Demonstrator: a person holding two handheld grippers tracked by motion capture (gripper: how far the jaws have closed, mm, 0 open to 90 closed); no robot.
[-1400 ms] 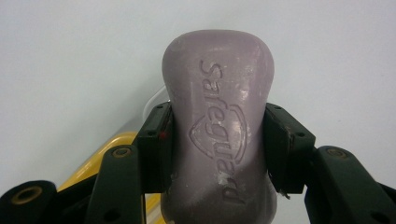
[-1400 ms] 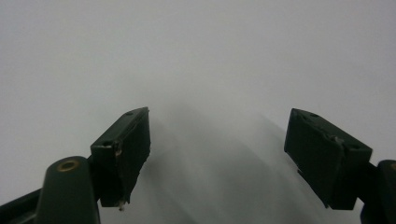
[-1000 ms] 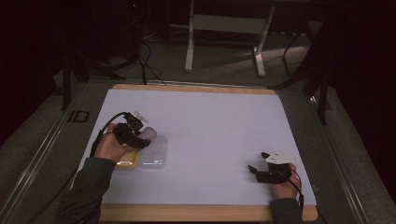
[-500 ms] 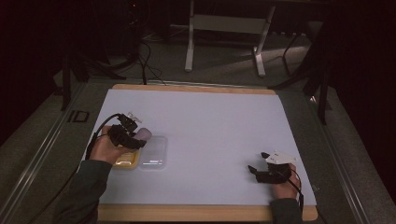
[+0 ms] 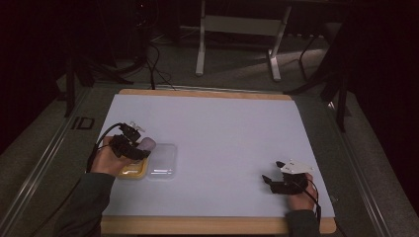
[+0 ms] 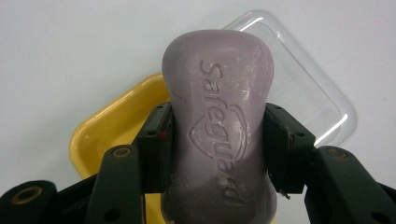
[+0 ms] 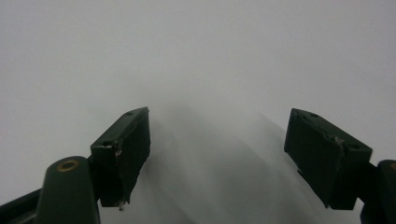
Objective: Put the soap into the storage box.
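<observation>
My left gripper (image 6: 217, 144) is shut on a purple bar of soap (image 6: 217, 116) with raised lettering, held above a yellow soap dish (image 6: 109, 135). A clear plastic lid (image 6: 303, 88) lies flat beside the dish. In the high view the left gripper (image 5: 141, 148) holds the purple soap (image 5: 147, 143) over the yellow dish (image 5: 132, 172), with the clear lid (image 5: 163, 160) to its right. My right gripper (image 5: 269, 178) rests at the table's front right, open, and its own view shows the open gripper (image 7: 217, 154) with nothing between its fingers.
The table has a white top (image 5: 222, 133) with a wooden border (image 5: 207, 224). Metal table legs (image 5: 200, 47) and cables (image 5: 153, 54) stand on the dark floor beyond the far edge.
The left hand with the soap has drawn slightly back toward the left, over the yellow dish. The right gripper has stayed still.
</observation>
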